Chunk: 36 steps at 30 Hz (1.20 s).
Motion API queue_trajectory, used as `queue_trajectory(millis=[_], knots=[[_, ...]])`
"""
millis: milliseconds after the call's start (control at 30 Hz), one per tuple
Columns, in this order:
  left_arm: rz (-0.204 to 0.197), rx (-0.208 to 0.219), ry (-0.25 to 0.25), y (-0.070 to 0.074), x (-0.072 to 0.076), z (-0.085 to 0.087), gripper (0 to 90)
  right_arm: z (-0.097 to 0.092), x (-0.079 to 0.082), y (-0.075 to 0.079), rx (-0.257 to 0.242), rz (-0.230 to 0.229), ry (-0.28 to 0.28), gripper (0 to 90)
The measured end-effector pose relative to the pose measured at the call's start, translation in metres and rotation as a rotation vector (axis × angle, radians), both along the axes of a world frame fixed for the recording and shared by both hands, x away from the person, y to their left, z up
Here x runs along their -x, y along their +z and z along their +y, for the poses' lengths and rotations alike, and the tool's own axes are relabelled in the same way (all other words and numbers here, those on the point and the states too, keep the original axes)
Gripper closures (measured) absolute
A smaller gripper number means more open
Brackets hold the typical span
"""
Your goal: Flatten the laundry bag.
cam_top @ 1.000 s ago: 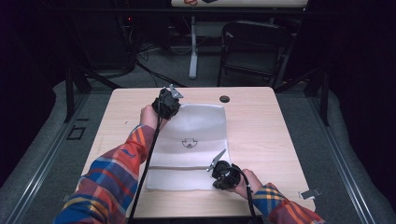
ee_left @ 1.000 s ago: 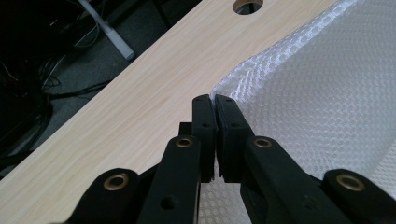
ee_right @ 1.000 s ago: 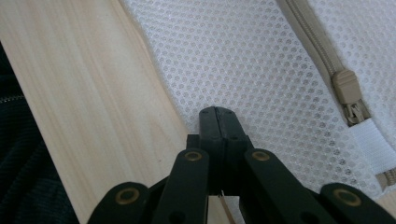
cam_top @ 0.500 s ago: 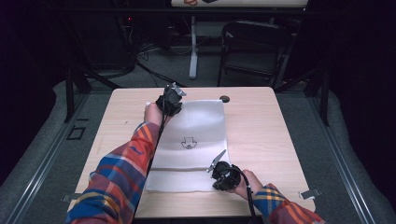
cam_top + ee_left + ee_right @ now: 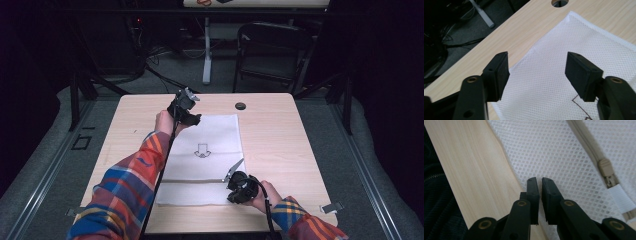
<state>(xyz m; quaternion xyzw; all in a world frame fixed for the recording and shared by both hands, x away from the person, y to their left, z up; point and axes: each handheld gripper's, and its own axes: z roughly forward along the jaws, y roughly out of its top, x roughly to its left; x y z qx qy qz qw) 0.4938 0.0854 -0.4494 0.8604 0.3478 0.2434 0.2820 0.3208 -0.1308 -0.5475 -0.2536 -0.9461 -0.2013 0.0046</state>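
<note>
Spreading jaws of left gripper [image 5: 536,67] just opened above mesh bag [image 5: 210,145] far corner, right gripper [image 5: 539,182] jaws nearly together at near edge

Left gripper [image 5: 189,118] stretched far forward on a long-reaching arm, jaws just opened, wide apart, nothing between. Right gripper [image 5: 539,182] kept near, jaws nearly together, slim gap.

White mesh bag [image 5: 210,145] with a beige zipper [image 5: 607,173], pale wood desk [image 5: 280,130], black tongs [image 5: 537,72], red-blue-yellow plaid sleeves [image 5: 127,192].
</note>
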Motion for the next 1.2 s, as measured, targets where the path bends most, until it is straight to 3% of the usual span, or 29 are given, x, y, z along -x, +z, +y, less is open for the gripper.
queue_trajectory(millis=[133, 267, 433, 533, 733, 900, 1067, 1100, 1167, 1200], knots=[[0.026, 0.013, -0.029, -0.003, 0.008, 0.002, 29.8, -0.004, -0.003, 0.008, -0.045, -0.017, -0.023, 71.2], [0.052, 0.027, -0.045, -0.009, 0.017, 0.003, 24.4, -0.011, -0.007, 0.013, -0.082, -0.018, -0.076, 52.6], [0.105, 0.037, -0.085, -0.017, 0.028, 0.003, 17.2, -0.020, -0.011, 0.018, -0.078, -0.017, -0.124, 25.8], [0.124, 0.038, -0.109, -0.023, 0.036, 0.004, 14.9, -0.025, -0.012, 0.019, -0.075, -0.018, -0.153, 16.8], [0.150, 0.048, -0.148, -0.039, 0.054, 0.003, 11.7, -0.040, -0.019, 0.022, -0.076, -0.023, -0.209, 10.8], [0.171, 0.077, -0.185, -0.049, 0.069, -0.001, 10.1, -0.048, -0.024, 0.022, -0.050, -0.030, -0.226, 9.0], [0.162, 0.053, -0.231, -0.050, 0.083, -0.008, 9.1, -0.054, -0.024, 0.025, -0.062, -0.059, -0.244, 12.4], [0.164, 0.045, -0.242, -0.050, 0.085, -0.010, 9.1, -0.055, -0.023, 0.024, -0.085, -0.076, -0.266, 14.7], [0.164, 0.040, -0.256, -0.050, 0.088, -0.012, 9.0, -0.058, -0.024, 0.027, -0.045, -0.100, -0.257, 16.4], [0.168, 0.049, -0.259, -0.051, 0.089, -0.014, 9.0, -0.059, -0.025, 0.027, -0.050, -0.108, -0.260, 16.8]])
